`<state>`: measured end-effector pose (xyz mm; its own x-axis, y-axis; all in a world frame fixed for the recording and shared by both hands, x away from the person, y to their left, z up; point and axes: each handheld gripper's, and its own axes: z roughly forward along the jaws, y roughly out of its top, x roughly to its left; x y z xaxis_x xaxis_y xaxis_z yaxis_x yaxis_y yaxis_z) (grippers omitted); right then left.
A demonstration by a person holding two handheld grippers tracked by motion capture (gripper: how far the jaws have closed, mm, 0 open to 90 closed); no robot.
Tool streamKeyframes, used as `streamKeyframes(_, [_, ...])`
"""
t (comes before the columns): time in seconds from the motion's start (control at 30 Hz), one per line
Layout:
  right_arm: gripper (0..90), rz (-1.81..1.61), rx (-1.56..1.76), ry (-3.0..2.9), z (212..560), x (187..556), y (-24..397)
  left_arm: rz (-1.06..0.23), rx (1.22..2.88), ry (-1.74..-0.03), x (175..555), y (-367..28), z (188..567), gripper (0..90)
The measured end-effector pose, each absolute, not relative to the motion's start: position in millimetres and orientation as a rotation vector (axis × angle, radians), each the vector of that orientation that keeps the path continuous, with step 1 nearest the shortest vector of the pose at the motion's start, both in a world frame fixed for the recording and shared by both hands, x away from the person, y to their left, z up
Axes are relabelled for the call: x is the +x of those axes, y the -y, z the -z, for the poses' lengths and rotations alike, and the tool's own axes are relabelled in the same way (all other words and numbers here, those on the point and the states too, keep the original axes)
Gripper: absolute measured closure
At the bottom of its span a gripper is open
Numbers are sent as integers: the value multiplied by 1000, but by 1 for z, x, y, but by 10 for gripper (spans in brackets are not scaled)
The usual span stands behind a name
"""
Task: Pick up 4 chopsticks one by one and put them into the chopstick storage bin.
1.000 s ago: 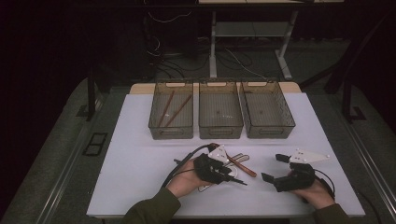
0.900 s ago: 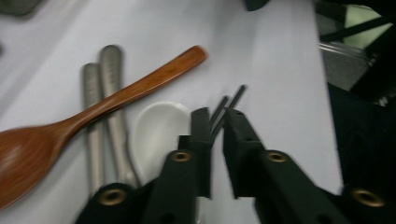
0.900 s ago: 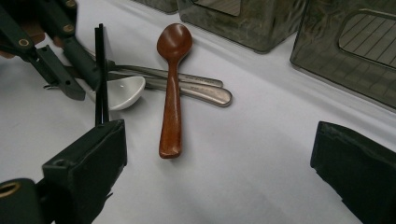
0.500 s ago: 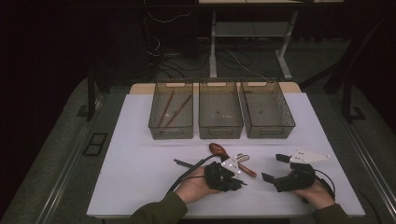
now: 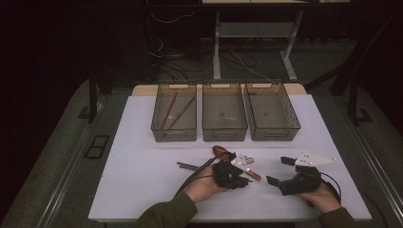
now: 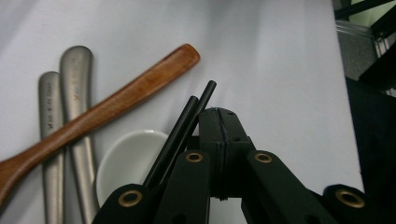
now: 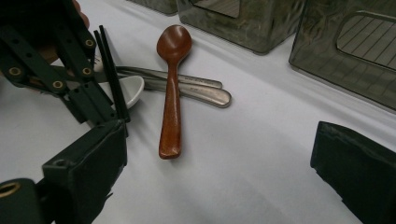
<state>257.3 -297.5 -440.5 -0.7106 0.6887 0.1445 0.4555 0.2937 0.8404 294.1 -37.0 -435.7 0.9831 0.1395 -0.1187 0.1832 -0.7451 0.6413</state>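
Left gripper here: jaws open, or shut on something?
Shut on the black chopsticks: in the left gripper view, the left gripper has its jaws pressed together with both sticks pinched between them.

Bowl of wooden spoon point(image 6: 98, 114) cut off at left edge of left gripper view. 2 metal handles point(image 6: 65, 126) run off bottom edge, working ends unseen. White spoon point(image 6: 128, 161) partly hidden behind black chopsticks point(image 6: 184, 128) and left gripper point(image 6: 217, 135). Small in high view.

Wooden spoon point(image 7: 172, 88) — smooth, reddish, slight sheen. Two metal handles point(image 6: 65, 116) — brushed, dull grey. White spoon point(image 6: 128, 163) — glossy, ceramic-like. Chopsticks point(image 6: 184, 126) — matt black. Bins point(image 5: 224, 111) — smoky translucent plastic. Tabletop point(image 5: 142, 166) — matt white.
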Motion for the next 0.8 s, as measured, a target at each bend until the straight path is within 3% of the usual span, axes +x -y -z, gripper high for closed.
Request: streamKeyframes(0.8, [32,-1381,1052,-2320,441,257,298,27,2371,-318,325,41,432,886])
